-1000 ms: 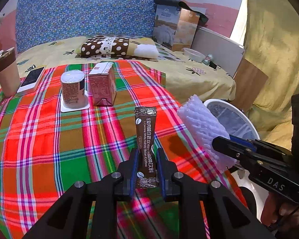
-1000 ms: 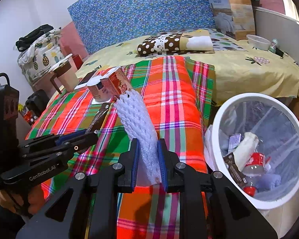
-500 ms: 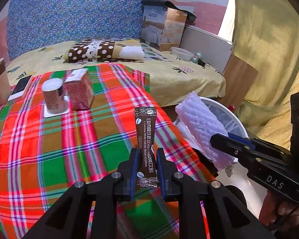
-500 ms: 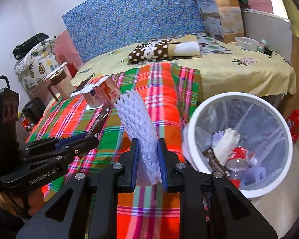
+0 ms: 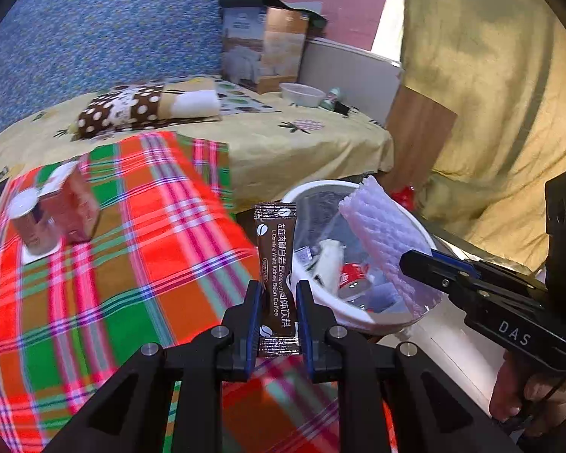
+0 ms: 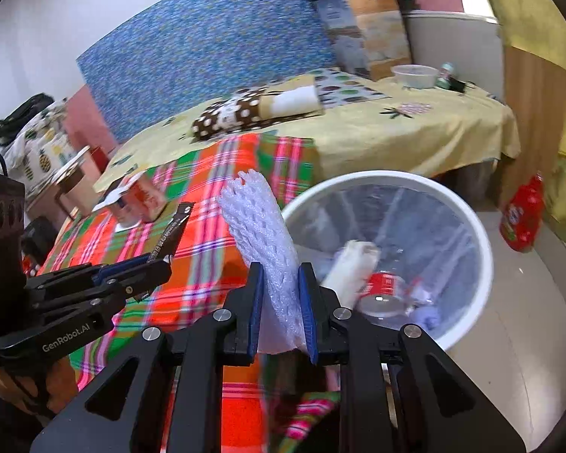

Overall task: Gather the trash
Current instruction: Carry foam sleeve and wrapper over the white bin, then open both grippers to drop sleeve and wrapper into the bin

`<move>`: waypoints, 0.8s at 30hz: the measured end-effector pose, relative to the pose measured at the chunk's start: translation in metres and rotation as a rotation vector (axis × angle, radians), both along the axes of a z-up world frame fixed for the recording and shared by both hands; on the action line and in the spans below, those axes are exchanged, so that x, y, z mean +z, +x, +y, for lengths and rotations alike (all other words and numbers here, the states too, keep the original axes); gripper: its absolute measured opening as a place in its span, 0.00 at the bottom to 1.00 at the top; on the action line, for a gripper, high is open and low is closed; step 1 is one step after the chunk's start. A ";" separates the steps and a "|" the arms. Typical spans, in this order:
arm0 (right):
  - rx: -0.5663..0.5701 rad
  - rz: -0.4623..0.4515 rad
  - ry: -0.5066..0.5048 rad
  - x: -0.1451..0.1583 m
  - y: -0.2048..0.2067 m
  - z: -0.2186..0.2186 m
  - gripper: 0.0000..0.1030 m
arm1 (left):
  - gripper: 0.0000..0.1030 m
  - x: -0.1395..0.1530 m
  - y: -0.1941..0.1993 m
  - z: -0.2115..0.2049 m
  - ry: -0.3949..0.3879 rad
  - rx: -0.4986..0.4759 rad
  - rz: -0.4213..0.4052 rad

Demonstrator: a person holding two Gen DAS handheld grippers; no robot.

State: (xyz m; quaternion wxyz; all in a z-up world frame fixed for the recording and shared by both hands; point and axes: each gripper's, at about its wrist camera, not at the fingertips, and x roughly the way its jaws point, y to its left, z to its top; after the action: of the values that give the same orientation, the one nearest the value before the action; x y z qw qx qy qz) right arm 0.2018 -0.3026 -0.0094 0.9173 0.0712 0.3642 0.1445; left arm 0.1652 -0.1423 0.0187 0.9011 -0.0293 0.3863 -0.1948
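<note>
From the left wrist view, the left claw (image 5: 277, 317) is clamped on a brown coffee sachet (image 5: 276, 260) standing upright between its fingers; the white trash bin (image 5: 358, 317), well off to the right a second ago, now sits just ahead and right of the fingertips, while the can (image 5: 34, 226) and carton (image 5: 75, 207) on the plaid cloth (image 5: 132, 264) have slid away to the far left. From the right wrist view, the right claw (image 6: 281, 311) grips a white foam net (image 6: 264, 249), and the bin (image 6: 483, 264) — earlier further right — lies directly ahead and right, its rim almost under the fingers. Both pieces look nearly over the opening; release seems the next step — the left claw likely needs a little more travel rightwards.
</note>
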 end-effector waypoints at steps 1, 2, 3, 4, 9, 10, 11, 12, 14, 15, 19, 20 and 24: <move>-0.012 0.002 0.000 -0.001 0.000 -0.004 0.21 | 0.18 -0.001 0.003 -0.006 0.000 -0.013 0.002; -0.024 0.004 0.000 -0.001 0.001 -0.007 0.21 | 0.18 -0.002 0.005 -0.011 0.001 -0.022 0.006; -0.037 0.007 0.000 -0.003 0.001 -0.012 0.21 | 0.18 -0.004 0.008 -0.016 0.001 -0.034 0.010; -0.045 0.010 0.000 -0.003 0.002 -0.015 0.21 | 0.18 -0.005 0.011 -0.022 0.001 -0.045 0.013; -0.092 0.027 -0.001 -0.009 0.006 -0.030 0.21 | 0.18 -0.013 0.023 -0.045 0.009 -0.084 0.028; -0.100 0.032 -0.002 -0.010 0.007 -0.033 0.21 | 0.18 -0.016 0.027 -0.050 0.009 -0.091 0.034; -0.108 0.037 -0.003 -0.011 0.008 -0.037 0.21 | 0.18 -0.017 0.030 -0.054 0.010 -0.095 0.040; -0.116 0.044 -0.003 -0.013 0.009 -0.039 0.21 | 0.18 -0.020 0.032 -0.056 0.011 -0.097 0.046; -0.126 0.053 -0.003 -0.016 0.012 -0.043 0.21 | 0.18 -0.023 0.035 -0.062 0.010 -0.106 0.054; -0.129 0.058 -0.003 -0.018 0.012 -0.044 0.21 | 0.18 -0.025 0.036 -0.065 0.011 -0.113 0.055; -0.142 0.078 -0.005 -0.024 0.018 -0.052 0.23 | 0.18 -0.031 0.044 -0.076 0.016 -0.127 0.068; -0.146 0.082 -0.006 -0.025 0.019 -0.054 0.23 | 0.18 -0.033 0.047 -0.078 0.015 -0.127 0.072; -0.165 0.099 -0.016 -0.030 0.023 -0.058 0.27 | 0.19 -0.035 0.057 -0.082 0.003 -0.123 0.085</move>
State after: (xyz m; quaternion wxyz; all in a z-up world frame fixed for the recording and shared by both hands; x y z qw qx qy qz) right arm 0.2248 -0.3610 -0.0391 0.9075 0.1007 0.4032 0.0618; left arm 0.2224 -0.2247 -0.0167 0.8702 -0.0123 0.4256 -0.2478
